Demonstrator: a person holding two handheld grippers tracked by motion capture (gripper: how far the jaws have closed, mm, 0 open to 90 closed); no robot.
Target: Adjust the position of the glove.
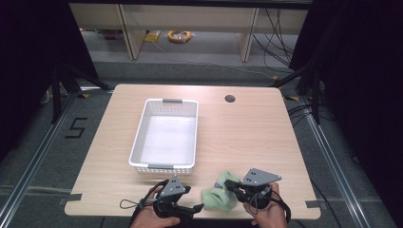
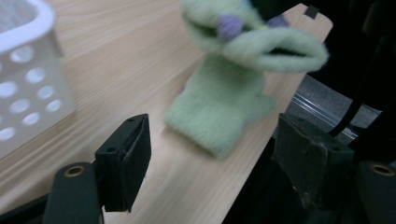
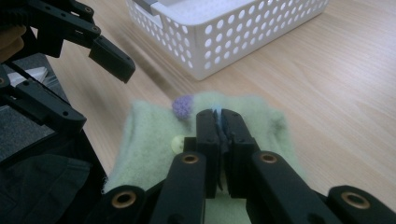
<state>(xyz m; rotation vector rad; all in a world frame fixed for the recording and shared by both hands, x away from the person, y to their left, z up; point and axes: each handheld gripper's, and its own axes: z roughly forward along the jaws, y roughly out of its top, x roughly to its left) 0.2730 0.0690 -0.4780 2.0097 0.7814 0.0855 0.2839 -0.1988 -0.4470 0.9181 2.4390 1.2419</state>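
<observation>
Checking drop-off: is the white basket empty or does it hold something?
Empty. The high view shows the white basket's bare floor; the green sock lies outside it, pinched by the right tongs.

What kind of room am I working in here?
Likely a lab or recording workspace: a wooden table fenced by dark curtains, cables loose on the floor, and floor rails alongside.

Basket (image 1: 164,135) mid-table, left of centre; plush toy (image 1: 219,195) at the near edge, between both grippers.
</observation>
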